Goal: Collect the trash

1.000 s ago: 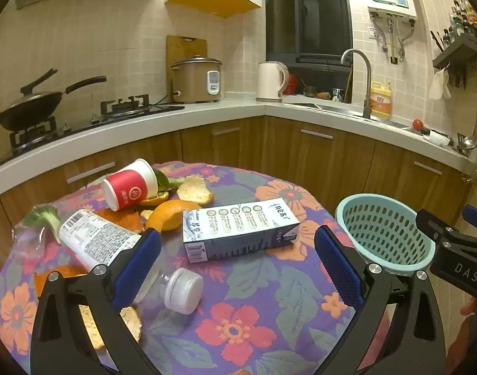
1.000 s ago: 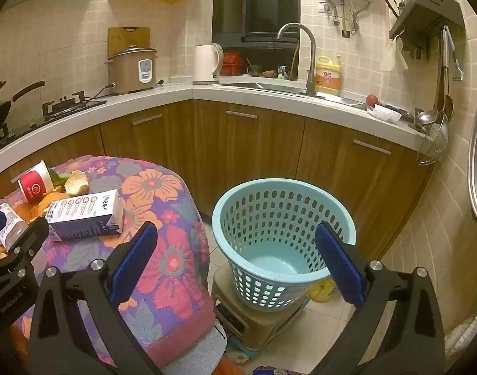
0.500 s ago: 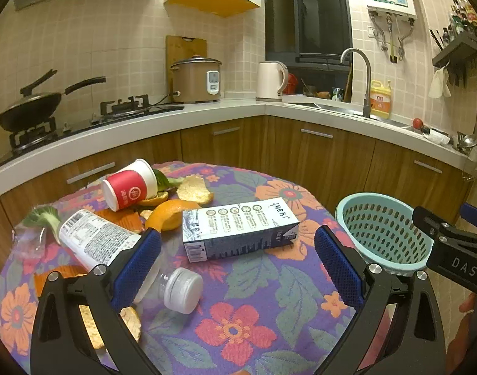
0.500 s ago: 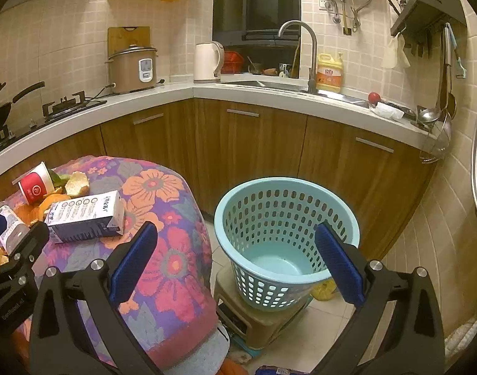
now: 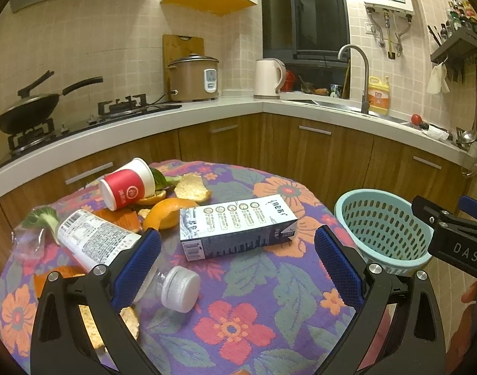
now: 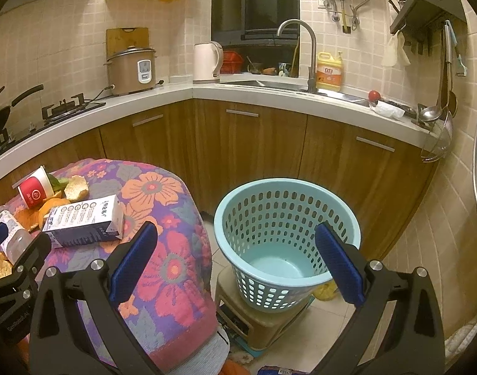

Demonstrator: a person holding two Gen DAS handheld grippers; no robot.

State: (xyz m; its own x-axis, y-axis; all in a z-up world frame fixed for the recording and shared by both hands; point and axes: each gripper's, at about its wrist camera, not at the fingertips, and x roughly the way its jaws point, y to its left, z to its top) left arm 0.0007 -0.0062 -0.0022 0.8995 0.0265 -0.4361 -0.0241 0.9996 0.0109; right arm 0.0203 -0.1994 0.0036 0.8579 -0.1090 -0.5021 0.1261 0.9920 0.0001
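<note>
On the flowered table (image 5: 238,328) lie a blue-and-white carton (image 5: 238,229), a plastic bottle (image 5: 119,250) with a white cap, a tipped red paper cup (image 5: 127,187), orange peels (image 5: 166,212) and a leafy scrap (image 5: 41,218). My left gripper (image 5: 238,250) is open and empty, hovering just in front of the carton. My right gripper (image 6: 236,250) is open and empty above the light blue basket (image 6: 285,240), which stands on a stool right of the table. The carton also shows in the right wrist view (image 6: 85,222).
Wooden cabinets and a white counter (image 5: 269,103) curve behind the table, with a wok, rice cooker, kettle and sink. The basket shows in the left wrist view (image 5: 382,228) at the table's right edge. Tiled floor (image 6: 332,322) lies around the stool.
Both grippers have barely shifted. The right gripper's view has drifted slightly left relative to the basket. Nothing was picked up or moved.
</note>
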